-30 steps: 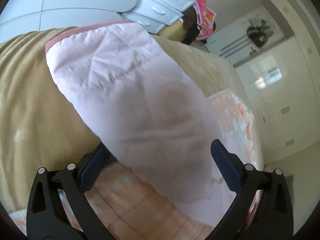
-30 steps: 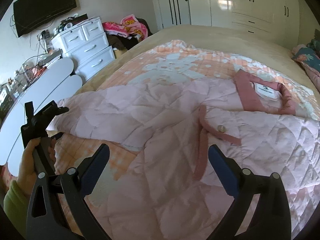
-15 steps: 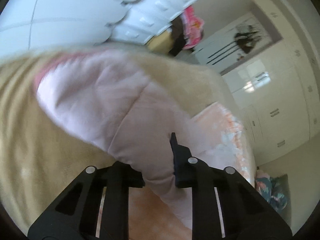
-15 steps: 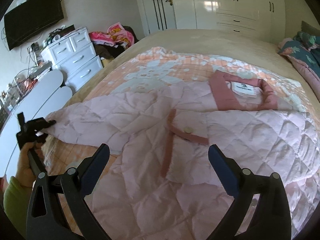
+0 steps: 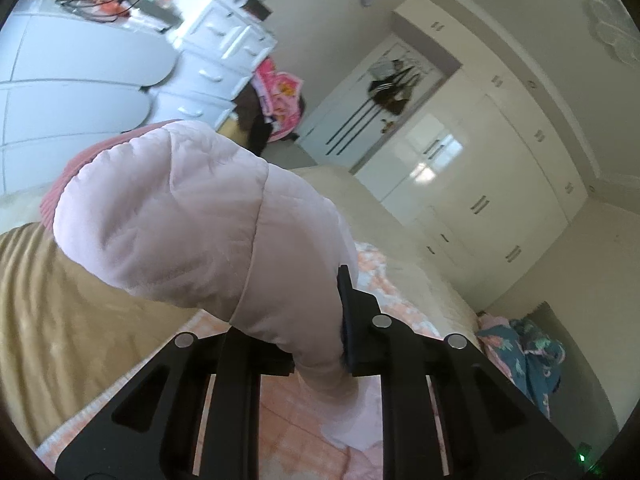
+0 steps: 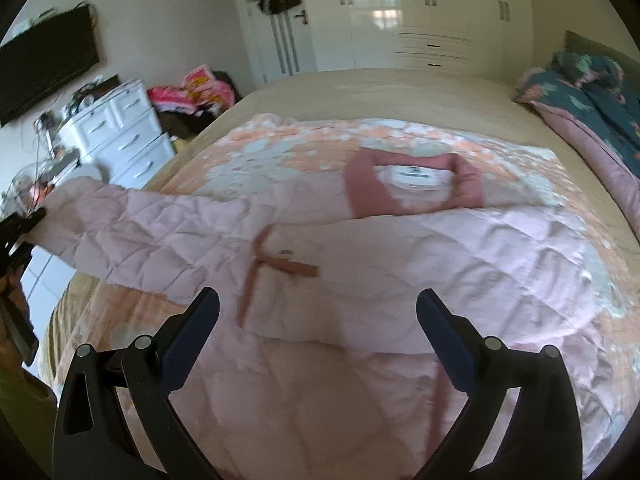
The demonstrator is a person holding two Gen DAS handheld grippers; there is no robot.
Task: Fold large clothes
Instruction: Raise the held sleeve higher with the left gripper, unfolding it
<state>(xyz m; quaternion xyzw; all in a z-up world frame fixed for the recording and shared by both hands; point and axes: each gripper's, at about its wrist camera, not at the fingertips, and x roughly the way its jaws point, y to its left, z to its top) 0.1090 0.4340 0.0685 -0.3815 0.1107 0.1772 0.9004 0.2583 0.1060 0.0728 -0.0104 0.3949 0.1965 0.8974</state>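
Observation:
A pale pink quilted jacket (image 6: 360,264) with darker pink trim lies spread on the bed, collar (image 6: 412,188) toward the far side. Its left sleeve (image 5: 192,220) is lifted off the bed, and my left gripper (image 5: 320,332) is shut on it near the cuff end. In the right wrist view that sleeve (image 6: 132,232) stretches out to the left toward the left gripper (image 6: 20,228) at the frame edge. My right gripper (image 6: 318,332) hangs open above the jacket's front, with nothing between its fingers.
The bed carries a tan cover (image 6: 400,88) and an orange-and-white blanket (image 6: 280,148). A teal floral quilt (image 6: 592,96) sits at the right. White drawers (image 6: 120,136), a clothes pile (image 6: 192,92), a wall television (image 6: 44,64) and white wardrobes (image 6: 420,20) ring the room.
My left gripper went from open around the sleeve to shut on it and has lifted it off the bed. The right gripper has moved across the jacket, staying open.

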